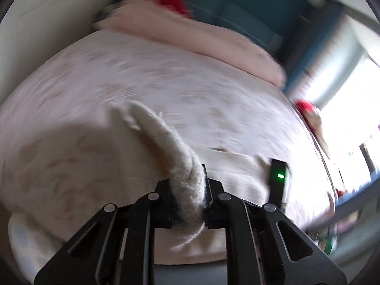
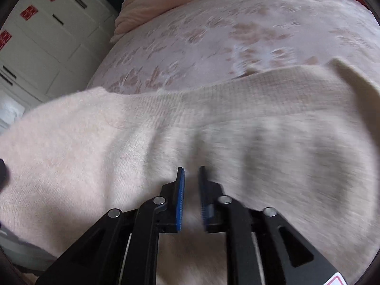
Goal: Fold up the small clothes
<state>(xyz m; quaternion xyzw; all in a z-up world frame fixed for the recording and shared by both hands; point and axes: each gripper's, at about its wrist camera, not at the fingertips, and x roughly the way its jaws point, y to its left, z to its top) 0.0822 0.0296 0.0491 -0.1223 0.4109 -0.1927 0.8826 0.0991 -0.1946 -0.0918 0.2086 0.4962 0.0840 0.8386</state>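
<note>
A cream knitted sweater (image 2: 166,147) lies spread across the pink floral bedspread (image 2: 213,38). In the left wrist view my left gripper (image 1: 187,185) is shut on a bunched edge of the sweater (image 1: 166,137), which rises from the bed into the jaws. My right gripper (image 2: 191,178) hovers close over the sweater's fuzzy body; its blue pads (image 2: 181,190) stand a small gap apart with no cloth between them. The ribbed hem (image 2: 237,95) runs across the middle of the right wrist view.
A folded pink quilt (image 1: 190,38) lies at the head of the bed, with a red item (image 1: 173,2) behind it. White cabinets (image 2: 42,35) stand to the left of the bed. A bright window (image 1: 344,99) is on the right. The other gripper's body with a green light (image 1: 279,175) shows nearby.
</note>
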